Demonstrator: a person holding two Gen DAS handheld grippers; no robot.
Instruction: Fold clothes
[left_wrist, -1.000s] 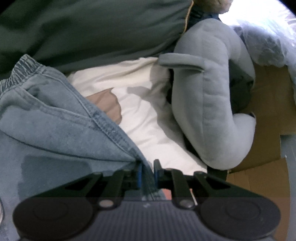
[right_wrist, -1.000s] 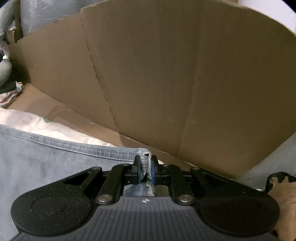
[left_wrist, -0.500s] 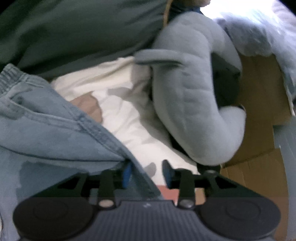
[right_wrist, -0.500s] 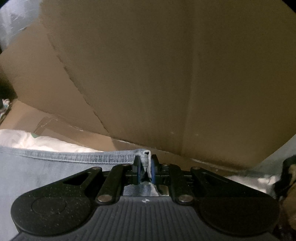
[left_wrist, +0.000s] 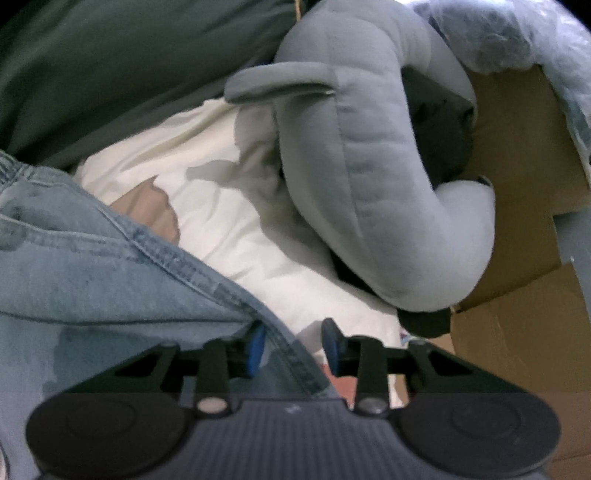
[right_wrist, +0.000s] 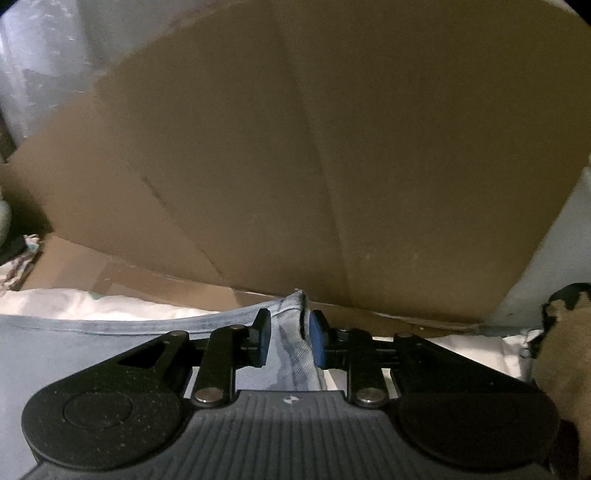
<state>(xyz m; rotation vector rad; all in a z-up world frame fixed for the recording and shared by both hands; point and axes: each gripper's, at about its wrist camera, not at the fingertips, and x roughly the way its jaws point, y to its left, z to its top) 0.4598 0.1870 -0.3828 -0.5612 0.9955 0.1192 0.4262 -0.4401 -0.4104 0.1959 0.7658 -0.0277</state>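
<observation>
- The left gripper (left_wrist: 293, 347) has its blue-padded fingers spread apart, gripping nothing; a seamed edge of the jeans (left_wrist: 110, 266) runs through the gap between them, near the left pad.
- The jeans lie spread on a white sheet (left_wrist: 221, 206), filling the lower left of the left wrist view, with the gathered waistband at the far left edge.
- A tan patch on the sheet shows just past the denim seam; I cannot tell what it is.
- A grey stuffed toy (left_wrist: 369, 177) curves across the sheet beyond the left gripper, with a dark green cloth (left_wrist: 129, 66) behind it and cardboard (left_wrist: 517, 221) to the right.
- The right gripper (right_wrist: 290, 341) is also parted, its pads standing clear on either side of a peaked corner of the jeans (right_wrist: 288, 332), not clamping it.
- From that corner the hem stretches away to the left over the white sheet (right_wrist: 92, 306).
- A tall cardboard sheet (right_wrist: 295, 147) rises just behind, filling most of the right wrist view.
</observation>
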